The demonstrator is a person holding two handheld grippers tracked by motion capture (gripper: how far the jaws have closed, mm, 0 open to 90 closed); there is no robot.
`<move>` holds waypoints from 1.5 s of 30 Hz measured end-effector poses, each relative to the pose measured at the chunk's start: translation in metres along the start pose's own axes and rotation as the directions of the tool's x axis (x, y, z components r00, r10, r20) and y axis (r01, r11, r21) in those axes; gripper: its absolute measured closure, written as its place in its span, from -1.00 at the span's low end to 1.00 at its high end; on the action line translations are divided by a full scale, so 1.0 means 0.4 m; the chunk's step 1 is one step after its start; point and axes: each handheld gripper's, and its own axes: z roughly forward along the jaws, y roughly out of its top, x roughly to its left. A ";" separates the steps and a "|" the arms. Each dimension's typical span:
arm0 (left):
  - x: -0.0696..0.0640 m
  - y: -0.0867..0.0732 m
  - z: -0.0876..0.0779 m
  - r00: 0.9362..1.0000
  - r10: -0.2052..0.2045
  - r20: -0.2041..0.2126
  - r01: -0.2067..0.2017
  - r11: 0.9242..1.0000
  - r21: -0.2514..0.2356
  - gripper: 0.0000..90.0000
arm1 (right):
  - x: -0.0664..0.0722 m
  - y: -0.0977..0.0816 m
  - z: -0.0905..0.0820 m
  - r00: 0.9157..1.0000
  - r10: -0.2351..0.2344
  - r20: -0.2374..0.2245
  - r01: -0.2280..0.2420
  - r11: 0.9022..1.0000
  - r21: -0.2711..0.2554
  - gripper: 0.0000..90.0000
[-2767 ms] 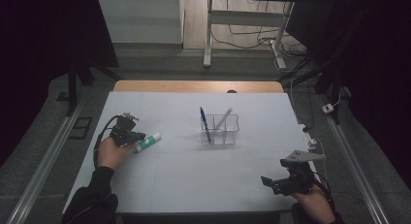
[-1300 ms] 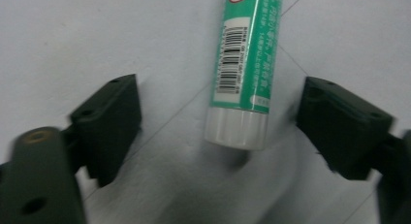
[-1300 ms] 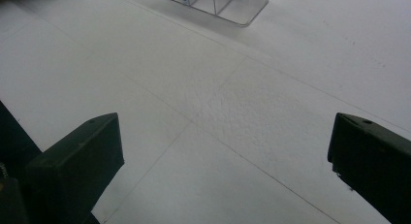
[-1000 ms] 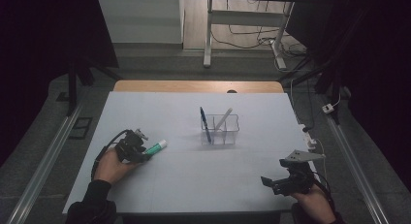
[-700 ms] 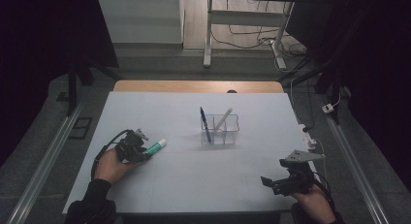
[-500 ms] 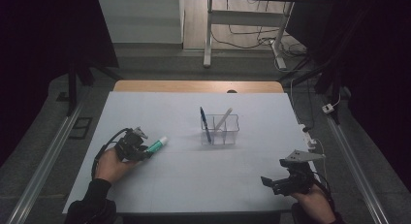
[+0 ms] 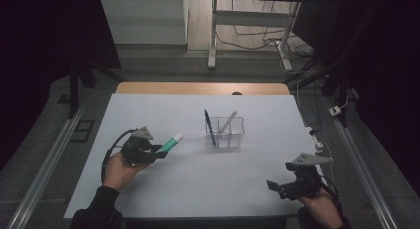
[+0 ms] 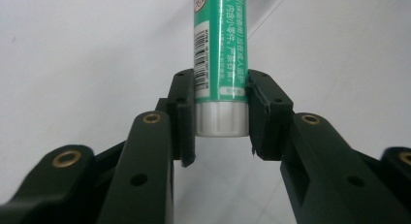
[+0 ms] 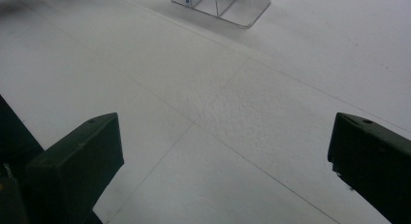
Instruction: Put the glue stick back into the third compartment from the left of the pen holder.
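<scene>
Left of the clear organizer, the left gripper is clenched on a green tube, its jaws pressing both sides of the tube's grey end. In the left gripper view, the green tube runs straight away from the pads, its barcode and printed label facing the camera, with the white table behind it. The tube's white tip points toward the organizer but stays well apart from it. The organizer itself stands near the middle of the table and holds a blue pen and a white pen, both leaning. Right of the organizer and nearer the person, the right gripper is released, jaws spread wide over bare table.
</scene>
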 end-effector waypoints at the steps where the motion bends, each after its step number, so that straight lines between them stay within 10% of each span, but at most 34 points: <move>1: -0.005 0.002 -0.002 1.000 0.005 0.004 -0.005 1.000 -0.012 0.47 | 0.000 0.000 0.000 1.000 -0.002 0.000 0.002 1.000 0.001 -1.00; 16: -0.071 0.029 -0.021 0.993 0.029 0.111 -0.006 0.978 -0.209 0.47 | -0.001 0.001 0.000 1.000 -0.010 -0.023 0.010 1.000 0.001 -1.00; 37: -0.139 0.068 0.040 0.980 0.103 0.168 -0.071 0.981 -0.183 0.47 | 0.032 0.040 0.015 0.993 -0.062 -0.098 0.054 0.995 -0.085 -1.00; 45: -0.155 0.084 0.049 0.974 0.130 0.183 -0.093 0.977 -0.193 0.47 | 0.081 0.105 0.069 0.968 -0.113 -0.222 0.086 0.988 -0.131 -1.00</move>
